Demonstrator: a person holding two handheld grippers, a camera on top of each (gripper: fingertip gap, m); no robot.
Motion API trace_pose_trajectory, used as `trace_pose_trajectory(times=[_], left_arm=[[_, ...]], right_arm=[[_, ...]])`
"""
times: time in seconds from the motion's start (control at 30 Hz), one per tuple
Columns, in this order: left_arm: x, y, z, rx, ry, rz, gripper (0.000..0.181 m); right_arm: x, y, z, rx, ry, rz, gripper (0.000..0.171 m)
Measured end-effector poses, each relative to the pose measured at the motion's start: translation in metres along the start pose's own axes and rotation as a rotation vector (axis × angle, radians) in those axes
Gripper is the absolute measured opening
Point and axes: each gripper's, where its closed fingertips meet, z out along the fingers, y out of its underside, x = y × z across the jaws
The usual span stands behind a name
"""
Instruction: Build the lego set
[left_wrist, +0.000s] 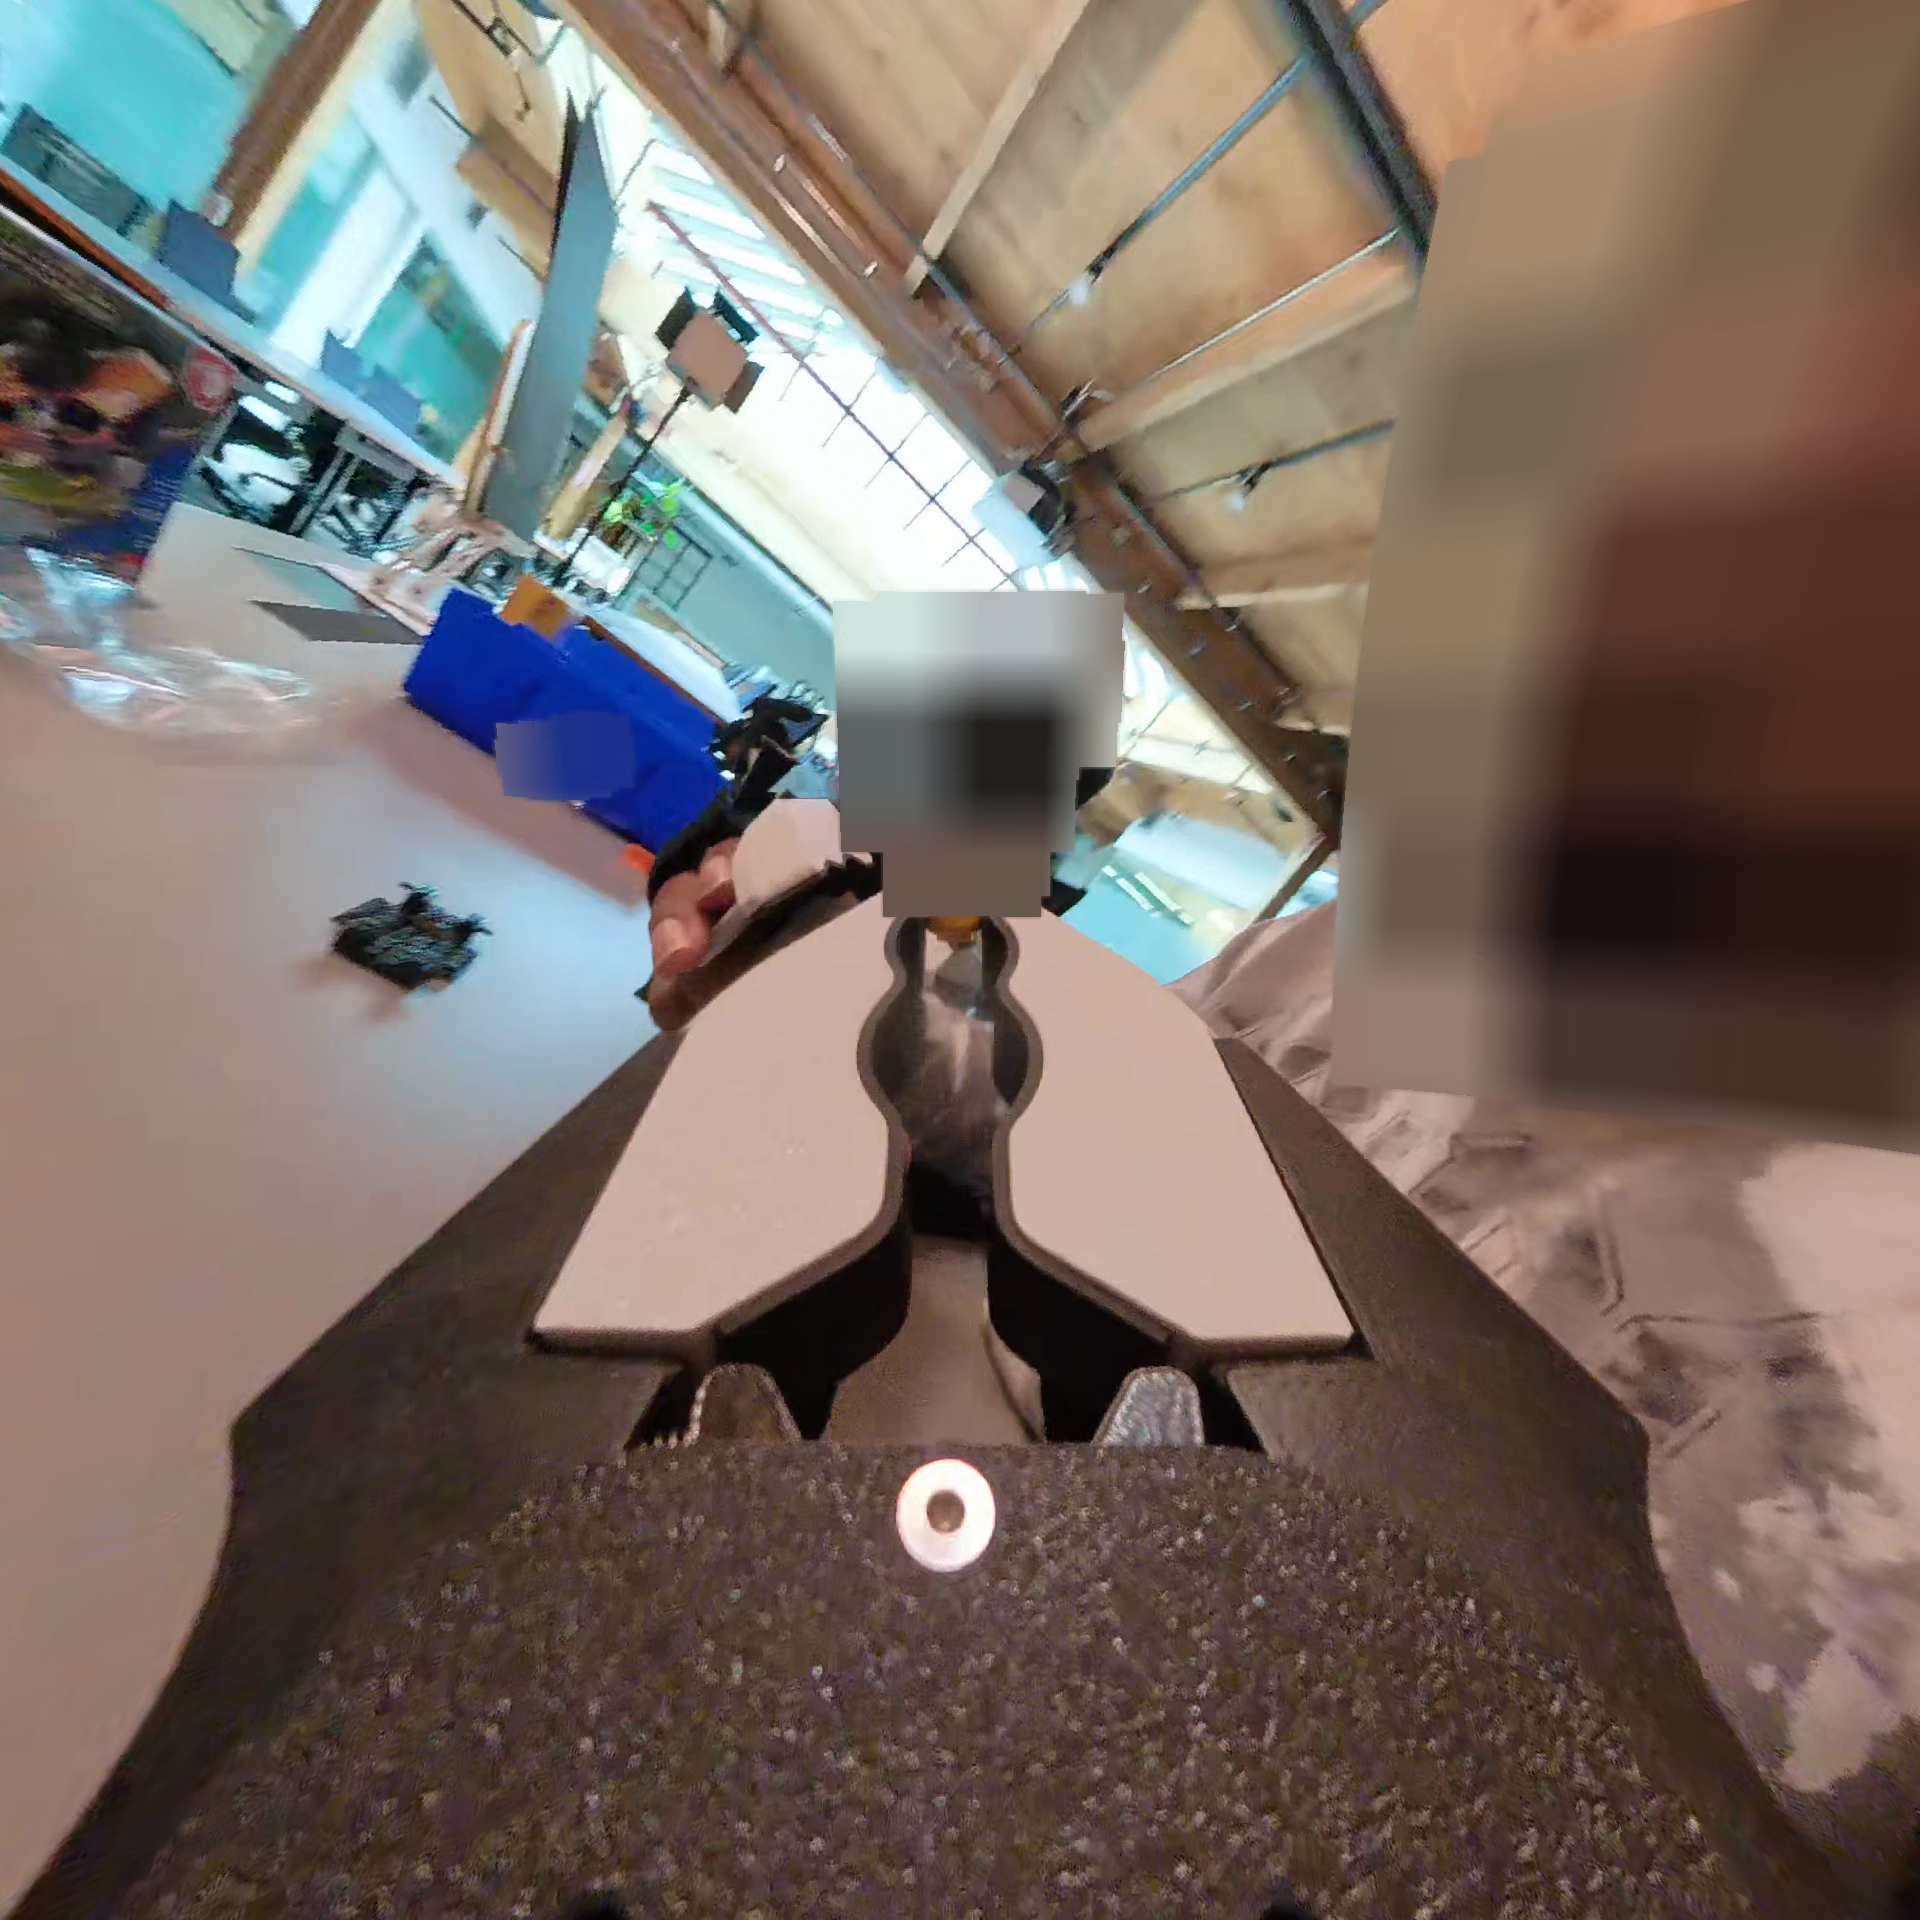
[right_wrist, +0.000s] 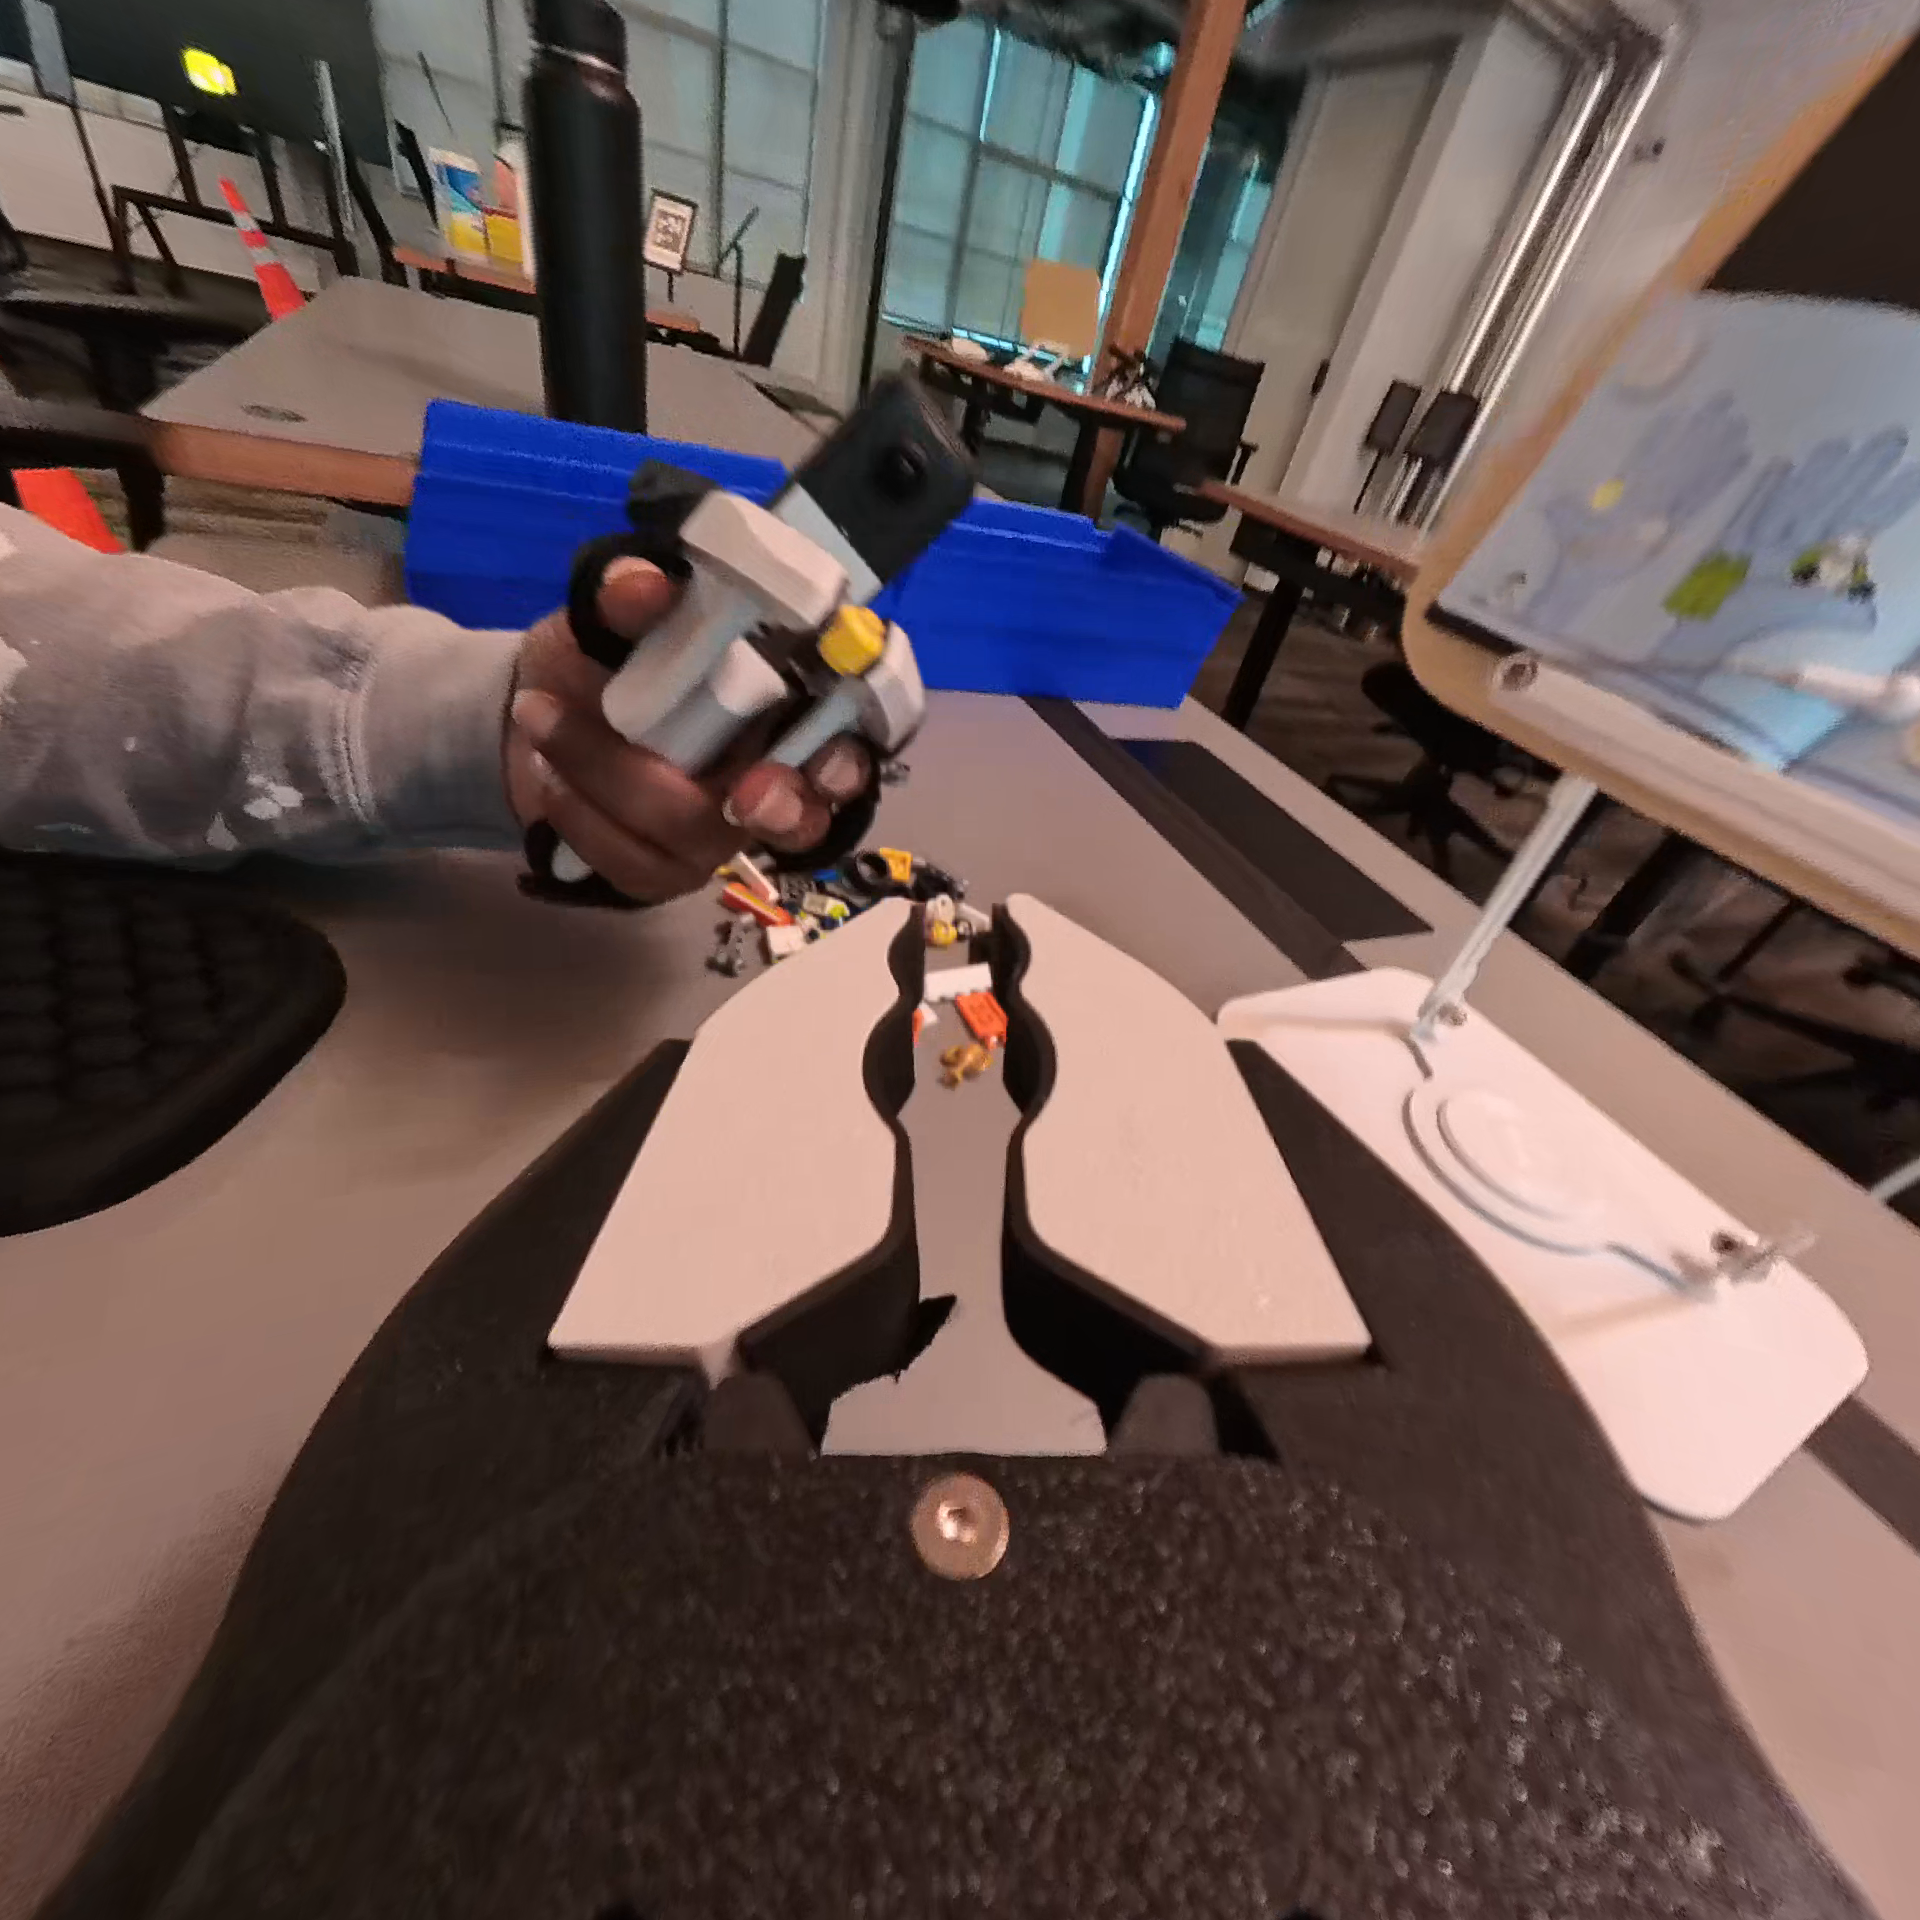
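Grey tabletop (right_wrist: 1060, 790) carries a pile of small multicoloured lego pieces (right_wrist: 831, 899) just beyond the right gripper (right_wrist: 961, 920), jaws slightly apart, empty; left gripper (left_wrist: 951, 935), tilted upward, narrowly parted, near a black lego assembly (left_wrist: 407, 935)

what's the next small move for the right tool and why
Probably lower the right tool toward the loose lego pieces on the table. Its jaws stand slightly apart with nothing between them, and the orange piece and the tan one lie straight ahead, seen through the gap.
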Motion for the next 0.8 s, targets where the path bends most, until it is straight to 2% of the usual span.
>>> trace_pose_trajectory(times=[0.27, 0.53, 0.63, 0.8], left_arm=[[0.001, 0.013, 0.025, -0.001, 0.054, -0.114, 0.010], [-0.013, 0.021, 0.026, 0.010, 0.014, -0.212, 0.009], [-0.020, 0.024, 0.024, 0.010, -0.013, -0.241, 0.010], [-0.031, 0.031, 0.021, 0.001, -0.053, -0.288, 0.010]], right_arm=[[-0.015, -0.025, 0.000, 0.068, 0.009, -0.132, 0.021], [-0.017, -0.020, 0.002, 0.037, 0.036, -0.221, 0.022], [-0.016, -0.014, 0.003, 0.011, 0.031, -0.249, 0.012], [-0.015, -0.001, 0.004, -0.028, -0.010, -0.233, 0.011]])
